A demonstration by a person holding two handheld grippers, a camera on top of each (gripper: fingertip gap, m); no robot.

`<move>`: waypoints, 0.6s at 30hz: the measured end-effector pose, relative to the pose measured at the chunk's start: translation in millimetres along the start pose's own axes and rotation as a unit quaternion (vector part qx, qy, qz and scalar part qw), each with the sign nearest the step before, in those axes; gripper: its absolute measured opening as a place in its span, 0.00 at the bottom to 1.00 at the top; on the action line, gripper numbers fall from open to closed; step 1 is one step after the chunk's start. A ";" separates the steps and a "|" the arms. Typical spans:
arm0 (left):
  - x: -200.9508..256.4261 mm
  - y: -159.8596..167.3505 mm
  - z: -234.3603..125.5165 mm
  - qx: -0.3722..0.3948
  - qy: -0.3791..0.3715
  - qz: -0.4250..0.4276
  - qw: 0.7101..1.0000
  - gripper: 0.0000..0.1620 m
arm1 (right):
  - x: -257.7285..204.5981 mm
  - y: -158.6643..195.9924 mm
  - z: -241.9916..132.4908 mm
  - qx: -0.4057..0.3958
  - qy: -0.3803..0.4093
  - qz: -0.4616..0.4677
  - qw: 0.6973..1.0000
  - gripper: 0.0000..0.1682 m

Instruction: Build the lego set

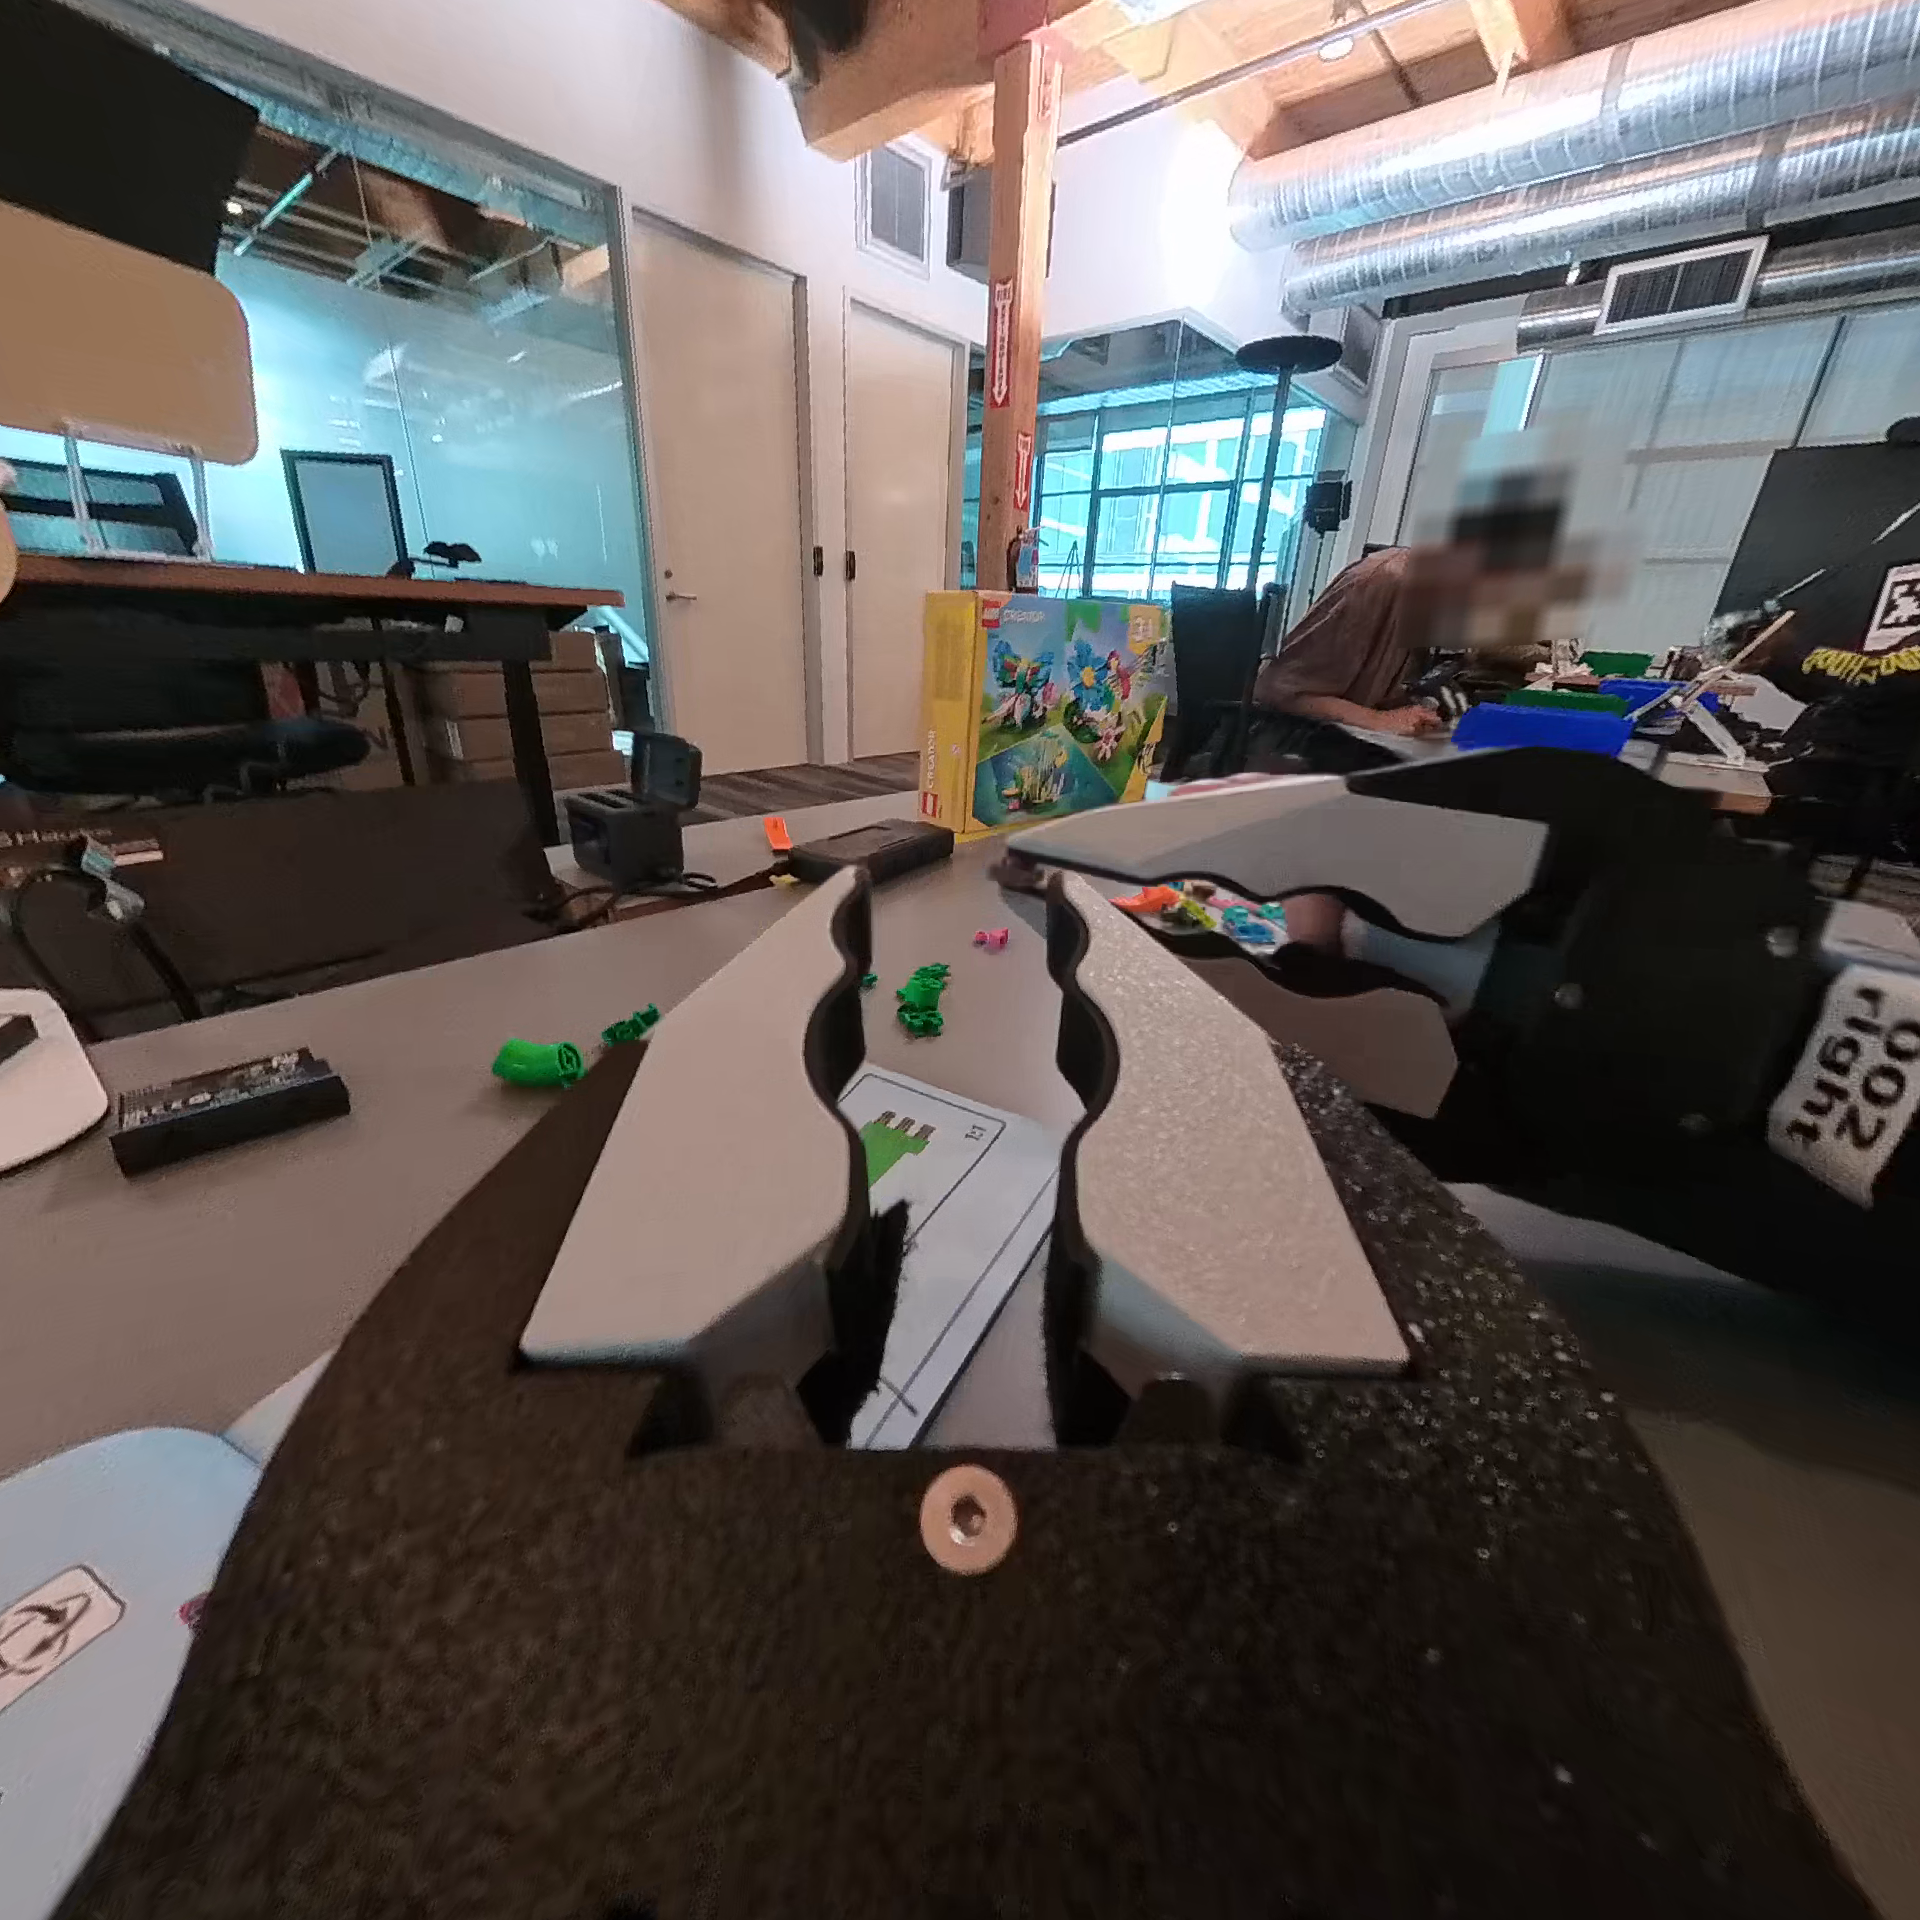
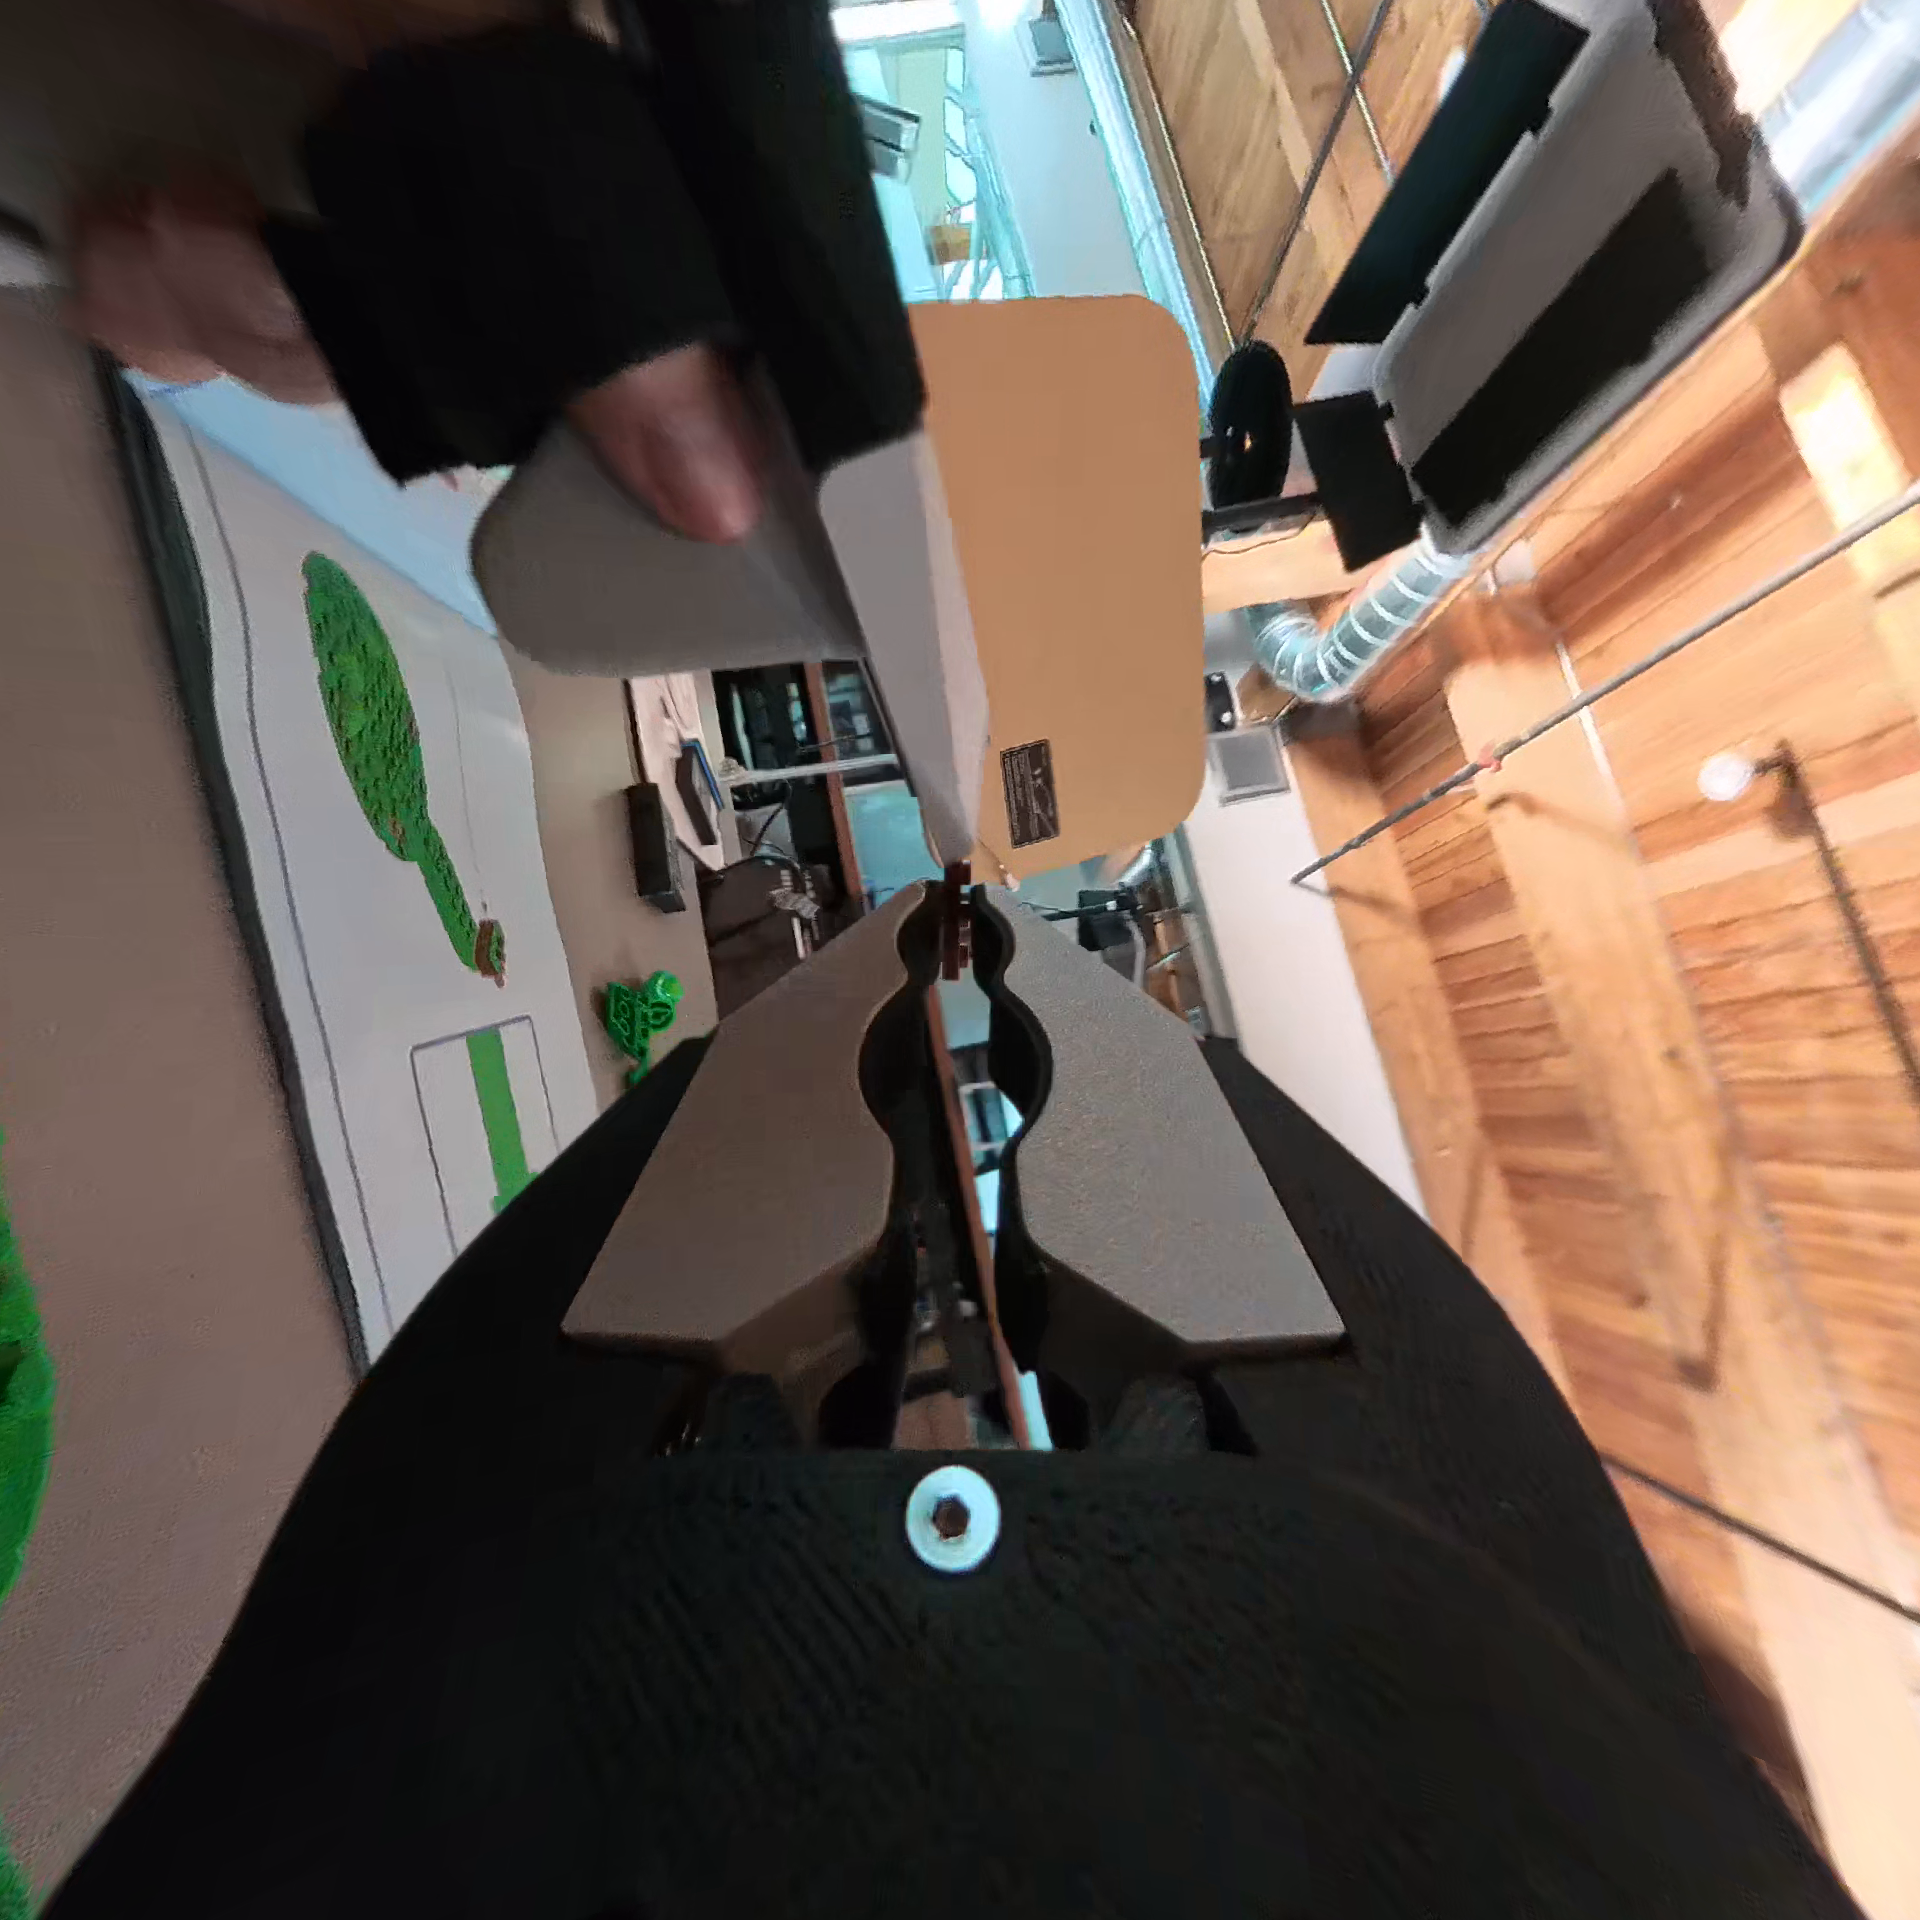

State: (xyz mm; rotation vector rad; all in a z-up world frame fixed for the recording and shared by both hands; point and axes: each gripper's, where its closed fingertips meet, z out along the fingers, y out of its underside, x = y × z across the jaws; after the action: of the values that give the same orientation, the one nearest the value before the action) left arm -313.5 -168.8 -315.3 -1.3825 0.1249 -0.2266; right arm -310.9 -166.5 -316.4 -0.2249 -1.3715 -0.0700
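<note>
A small dark reddish-brown Lego piece (image 2: 954, 930) sits pinched at the very tips of the right gripper (image 2: 951, 914), whose grey, wavy-edged fingers (image 2: 790, 1164) close tight on it while the tool is rolled onto its side above the table. The left gripper's (image 1: 956, 894) fingers (image 1: 727, 1143) stand parted with nothing between them, hovering low over the open instruction booklet (image 1: 956, 1174) and pointing at a scatter of bright green Lego pieces (image 1: 920, 1000) on the grey table (image 1: 343, 1226). A curved green piece (image 1: 538, 1062) lies well to the left of that gripper's tips; a tiny pink piece (image 1: 992, 938) lies just beyond them. More loose pieces in orange, teal and pink (image 1: 1216, 912) show under the right gripper where it crosses the left wrist view. The yellow set box (image 1: 1044, 712) stands upright at the table's far edge, a flat black case (image 1: 873, 847) lying just in front of it. A black rectangular block (image 1: 229, 1110) rests at the left. In the right wrist view, a green printed leaf shape (image 2: 374, 727) fills the booklet page, and a person's gloved hand (image 2: 582, 343) grips the other tool's grey finger.
</note>
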 end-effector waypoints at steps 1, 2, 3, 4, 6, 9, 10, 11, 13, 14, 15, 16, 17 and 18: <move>-2.0 1.7 0.4 -0.005 -0.003 -0.003 1.000 0.19 | -1.4 -1.7 -0.1 0.002 0.001 -0.017 1.000 0.02; -2.9 3.0 0.9 -0.009 -0.002 -0.006 1.000 0.19 | -2.9 -3.5 -0.2 0.004 0.001 -0.030 1.000 0.02; -2.0 4.3 1.4 -0.012 0.003 -0.010 1.000 0.19 | -3.9 -4.1 -0.2 0.004 0.001 -0.041 0.999 0.02; -0.7 5.5 1.7 -0.016 0.008 -0.012 1.000 0.17 | -4.8 -3.9 -0.1 0.002 0.001 -0.050 0.999 0.02; 2.5 7.1 2.2 -0.020 0.018 -0.008 1.000 0.13 | -6.3 -3.2 -0.5 0.003 -0.001 -0.059 0.998 0.02; 7.2 9.8 2.8 -0.027 0.027 0.016 0.999 0.08 | -9.5 -2.0 -2.6 0.013 -0.017 -0.039 0.999 0.02; 9.2 10.8 3.3 -0.030 0.031 0.027 0.999 0.08 | -10.4 -1.5 -4.1 0.019 -0.023 -0.031 0.999 0.01; 11.8 12.2 3.9 -0.034 0.038 0.039 0.998 0.06 | -11.3 -1.0 -6.1 0.025 -0.031 -0.023 0.999 0.02; 17.9 13.9 4.6 -0.036 0.055 0.053 0.996 0.04 | -12.1 -0.6 -10.4 0.035 -0.045 -0.004 0.998 0.02; 20.5 14.1 4.8 -0.035 0.061 0.055 0.996 0.04 | -12.0 -0.6 -12.2 0.039 -0.051 0.001 0.998 0.01; 22.2 14.7 5.1 -0.036 0.066 0.057 0.995 0.04 | -12.3 -0.3 -13.8 0.041 -0.058 0.003 0.997 0.01; 23.6 15.5 5.2 -0.039 0.072 0.057 0.995 0.04 | -12.6 0.0 -15.0 0.042 -0.063 0.004 0.997 0.01; 24.4 16.3 5.5 -0.042 0.077 0.054 0.995 0.03 | -13.2 0.3 -15.9 0.043 -0.068 0.008 0.997 0.01; 23.6 17.3 5.9 -0.047 0.078 0.049 0.995 0.03 | -14.4 1.1 -16.5 0.042 -0.075 0.012 0.996 0.02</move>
State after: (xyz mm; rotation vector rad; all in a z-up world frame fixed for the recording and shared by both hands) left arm -287.8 -165.7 -330.2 -1.4473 0.3361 -0.2492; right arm -297.7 -170.0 -333.6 -0.1792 -1.5170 0.0253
